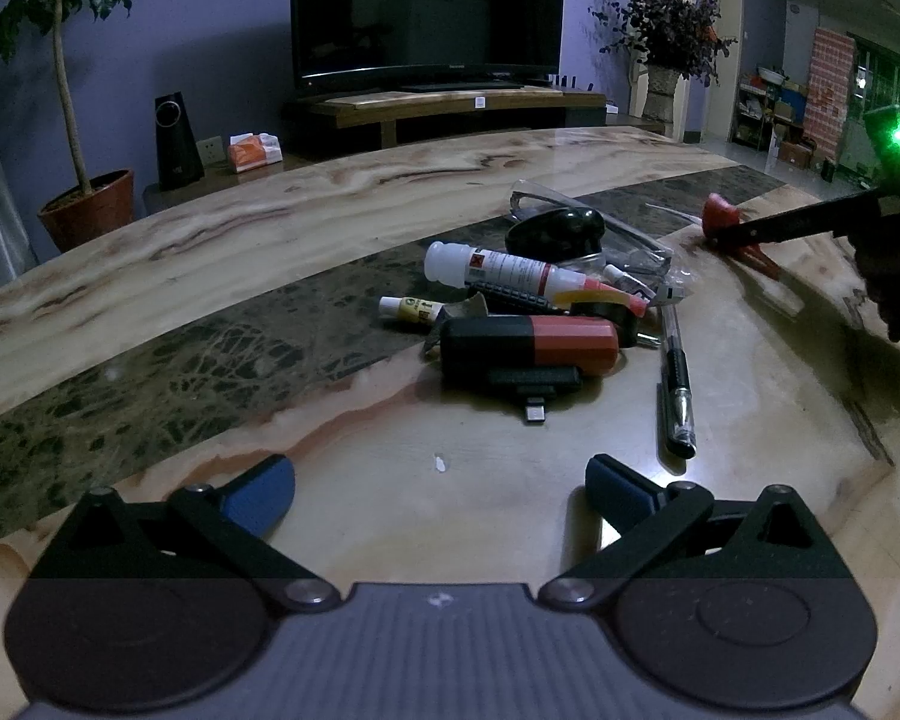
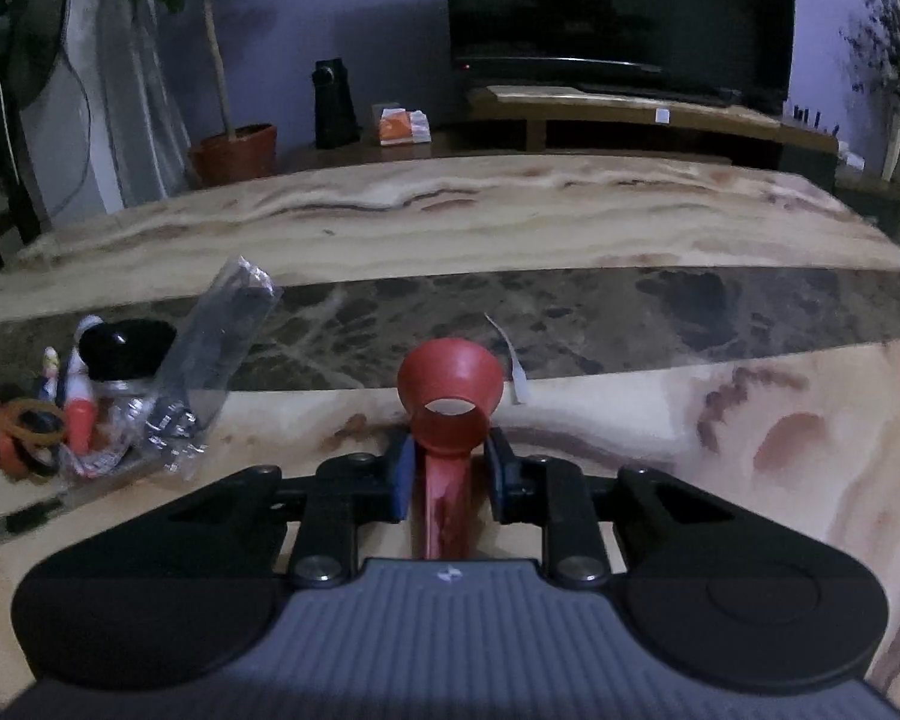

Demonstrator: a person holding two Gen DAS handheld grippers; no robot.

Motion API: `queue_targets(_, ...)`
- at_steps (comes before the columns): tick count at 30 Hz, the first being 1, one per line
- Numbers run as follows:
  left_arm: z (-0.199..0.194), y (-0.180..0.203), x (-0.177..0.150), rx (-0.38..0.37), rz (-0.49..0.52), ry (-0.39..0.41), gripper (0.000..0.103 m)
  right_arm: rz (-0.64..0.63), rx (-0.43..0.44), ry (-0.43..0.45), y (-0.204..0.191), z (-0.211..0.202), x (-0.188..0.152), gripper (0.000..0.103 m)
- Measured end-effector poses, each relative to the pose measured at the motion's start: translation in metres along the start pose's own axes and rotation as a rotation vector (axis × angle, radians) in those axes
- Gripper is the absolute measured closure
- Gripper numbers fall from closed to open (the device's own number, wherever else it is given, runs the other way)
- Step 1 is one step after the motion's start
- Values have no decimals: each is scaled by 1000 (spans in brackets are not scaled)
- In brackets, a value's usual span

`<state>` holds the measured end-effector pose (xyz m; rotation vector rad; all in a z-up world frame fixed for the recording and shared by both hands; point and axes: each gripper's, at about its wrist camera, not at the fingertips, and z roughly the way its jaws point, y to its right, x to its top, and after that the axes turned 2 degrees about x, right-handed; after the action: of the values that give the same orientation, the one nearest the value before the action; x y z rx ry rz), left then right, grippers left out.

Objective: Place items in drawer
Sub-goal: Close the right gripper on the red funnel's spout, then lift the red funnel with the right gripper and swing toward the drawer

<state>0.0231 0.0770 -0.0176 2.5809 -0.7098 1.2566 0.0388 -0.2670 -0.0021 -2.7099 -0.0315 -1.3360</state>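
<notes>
Right tool (image 2: 448, 468) clamped on red funnel (image 2: 450, 396), left tool (image 1: 441, 489) wide, empty

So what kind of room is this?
Probably a living room at home: a big television on a low wooden stand, a potted tree, and a stone-topped table.

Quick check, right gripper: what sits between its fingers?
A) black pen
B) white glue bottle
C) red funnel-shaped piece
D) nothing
C: in the right wrist view the red funnel-shaped piece sits between the blue pads of the right gripper, its stem running back between them; the black pen and white glue bottle lie in the pile on the table.
</notes>
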Motion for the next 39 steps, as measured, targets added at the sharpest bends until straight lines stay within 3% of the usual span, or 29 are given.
queue_targets(6, 0, 0, 0, 0, 0, 0, 0, -44, 68, -18, -1, -16, -3, 76)
queue_targets(15, 0, 0, 0, 0, 0, 0, 0, -238, 106, -63, -22, -29, -21, 75)
queue_targets(23, 0, 0, 0, 0, 0, 0, 0, -217, 114, -66, -21, -26, -23, 66)
queue_targets(25, 0, 0, 0, 0, 0, 0, 0, -222, 109, -61, -20, -27, -24, 67)
queue_targets(27, 0, 0, 0, 0, 0, 0, 0, -222, 119, -63, -19, -27, -24, 78)
queue_targets(36, 0, 0, 0, 0, 0, 0, 0, -122, 187, -18, -8, -44, -19, 77)
queue_targets(39, 0, 0, 0, 0, 0, 0, 0, -73, 224, 38, -1, -63, -14, 77)
